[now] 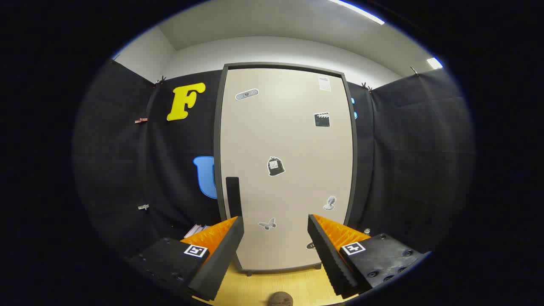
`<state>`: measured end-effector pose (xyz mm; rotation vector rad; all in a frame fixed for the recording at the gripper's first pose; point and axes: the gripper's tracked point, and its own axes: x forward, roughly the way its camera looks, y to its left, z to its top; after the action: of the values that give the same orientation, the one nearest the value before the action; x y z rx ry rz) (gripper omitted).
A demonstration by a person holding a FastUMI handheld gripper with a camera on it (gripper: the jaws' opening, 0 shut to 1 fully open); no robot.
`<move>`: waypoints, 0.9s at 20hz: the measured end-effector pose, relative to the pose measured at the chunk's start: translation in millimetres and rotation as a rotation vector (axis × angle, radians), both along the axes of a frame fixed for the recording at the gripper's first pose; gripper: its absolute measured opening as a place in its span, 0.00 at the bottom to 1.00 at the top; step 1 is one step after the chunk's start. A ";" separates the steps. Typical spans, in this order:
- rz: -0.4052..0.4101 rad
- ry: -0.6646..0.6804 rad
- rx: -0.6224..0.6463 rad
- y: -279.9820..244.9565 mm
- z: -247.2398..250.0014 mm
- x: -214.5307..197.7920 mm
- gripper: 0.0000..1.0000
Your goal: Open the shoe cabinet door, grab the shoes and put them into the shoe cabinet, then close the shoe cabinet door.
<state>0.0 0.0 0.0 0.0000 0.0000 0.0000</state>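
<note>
A tall beige shoe cabinet (285, 170) with a dark grey frame stands straight ahead on the wooden floor, its door shut and dotted with small stickers. A black vertical handle (233, 196) sits on the door near its left edge, just above my left finger. My gripper (276, 223) is open, its orange-and-black fingers (221, 248) spread wide with nothing between them, a short way in front of the door. A small brown rounded thing (280, 298) lies on the floor below the fingers; I cannot tell what it is.
Black cloth walls close in the booth on both sides of the cabinet. Something pink and white (196, 230) peeks out low beside the cabinet's left side, behind my left finger. Light wooden floor (272, 282) runs from the cabinet's base toward me.
</note>
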 end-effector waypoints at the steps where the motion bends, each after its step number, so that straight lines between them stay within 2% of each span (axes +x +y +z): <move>1: 0.000 0.000 0.000 0.7 0.1 1.3 0.98; 18: 0.016 0.006 0.018 12.4 -3.0 24.9 0.98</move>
<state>24.9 12.4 -3.0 0.0180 0.0058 0.0165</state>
